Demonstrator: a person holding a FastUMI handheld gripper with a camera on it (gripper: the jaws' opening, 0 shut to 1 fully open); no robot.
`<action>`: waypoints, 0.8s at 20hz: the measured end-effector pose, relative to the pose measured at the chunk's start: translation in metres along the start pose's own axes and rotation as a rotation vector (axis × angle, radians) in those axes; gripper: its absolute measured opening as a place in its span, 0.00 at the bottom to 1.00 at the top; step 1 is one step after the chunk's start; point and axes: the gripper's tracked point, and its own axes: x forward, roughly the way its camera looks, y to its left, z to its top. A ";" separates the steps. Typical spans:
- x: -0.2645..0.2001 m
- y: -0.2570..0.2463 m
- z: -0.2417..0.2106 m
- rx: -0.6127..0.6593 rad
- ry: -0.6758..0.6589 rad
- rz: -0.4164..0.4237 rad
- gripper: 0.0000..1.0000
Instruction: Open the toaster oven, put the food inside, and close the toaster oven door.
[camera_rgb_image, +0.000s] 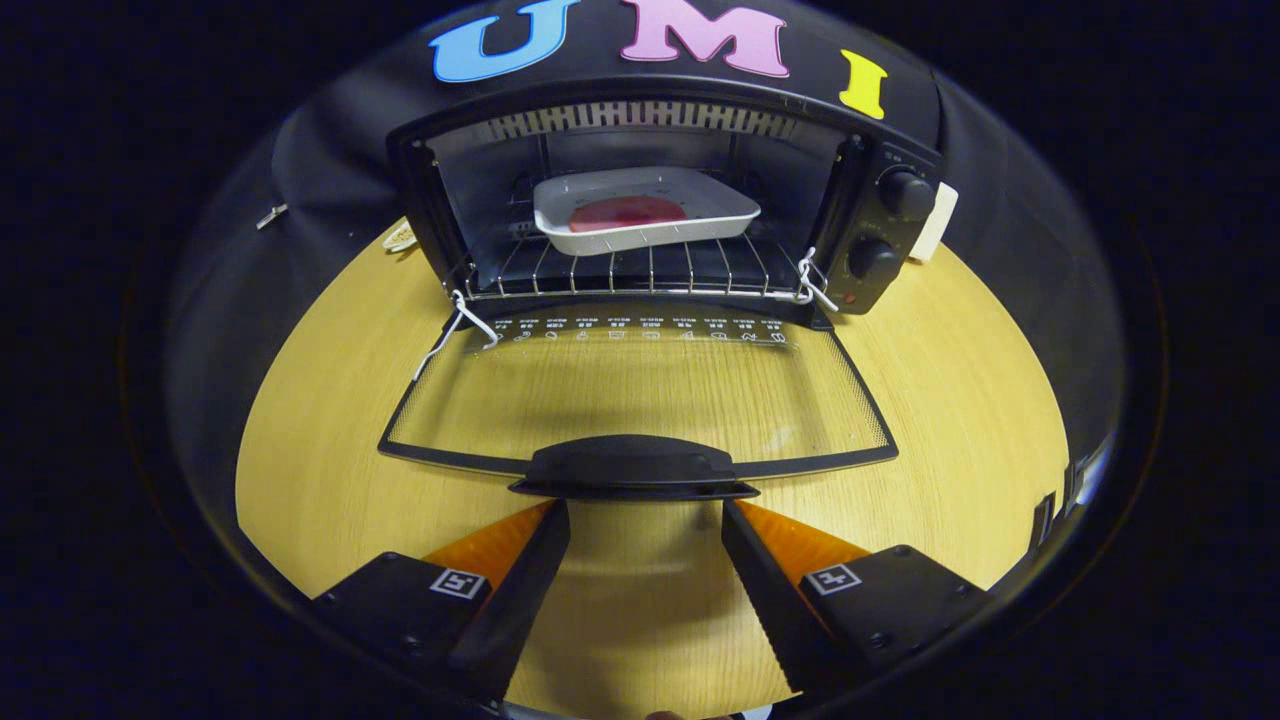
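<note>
A black toaster oven (660, 200) stands at the back of a round wooden table, its glass door (640, 390) folded down flat toward me. On the wire rack (620, 270) inside rests a white tray (645, 210) holding a red piece of food (628, 212). The door's black handle (632, 468) lies just ahead of my fingertips. My gripper (645, 515) is open, its two fingers spread about as wide as the handle, with nothing between them.
Two black knobs (890, 225) sit on the oven's right panel. A white box (938, 222) stands behind the oven's right side. The wooden table (960, 400) stretches out on both sides of the door.
</note>
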 end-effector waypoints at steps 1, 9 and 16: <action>-0.005 0.000 0.002 -0.013 -0.015 0.002 1.00; -0.063 0.001 0.055 -0.023 -0.184 0.079 0.99; -0.126 -0.002 0.151 -0.085 -0.470 0.093 0.99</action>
